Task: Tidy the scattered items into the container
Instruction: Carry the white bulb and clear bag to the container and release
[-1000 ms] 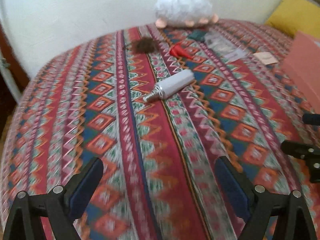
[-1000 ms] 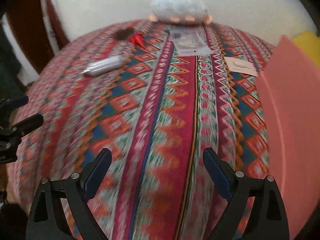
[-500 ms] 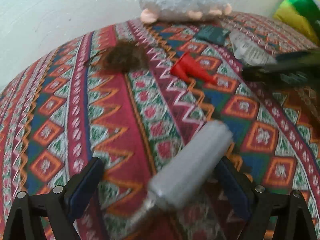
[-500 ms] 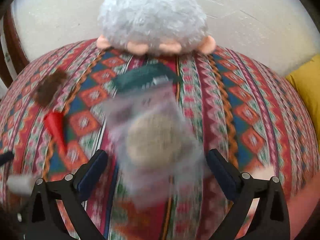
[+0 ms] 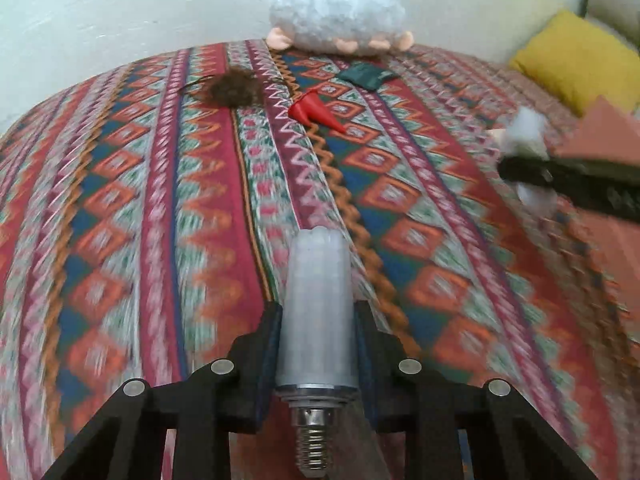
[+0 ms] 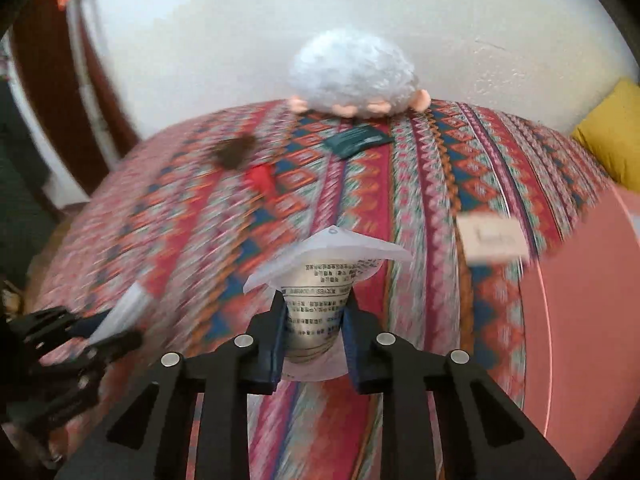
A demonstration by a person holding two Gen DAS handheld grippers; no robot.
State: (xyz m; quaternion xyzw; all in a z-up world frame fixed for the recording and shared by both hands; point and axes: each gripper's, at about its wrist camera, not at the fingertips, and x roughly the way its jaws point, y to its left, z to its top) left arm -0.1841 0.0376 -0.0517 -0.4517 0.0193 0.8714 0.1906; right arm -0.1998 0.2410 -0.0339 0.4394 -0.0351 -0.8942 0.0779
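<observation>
Now the left gripper (image 5: 316, 344) clamps a stiff, probably fragile bulb (image 5: 316, 304) mid-body; the right gripper (image 6: 313, 340) pinches a light, crinkly packet (image 6: 320, 300), lower centre.

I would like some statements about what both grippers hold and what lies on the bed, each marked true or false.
1. The left gripper is shut on a frosted LED bulb with a metal screw base. True.
2. The right gripper is open and holds nothing. False: it is shut on a clear printed packet.
3. The red cone-shaped item lies on the patterned bedspread. True.
4. The grey plush toy is inside the pink container. False: it sits on the bedspread by the wall.
5. The dark green packet lies near the plush toy. True.
</observation>
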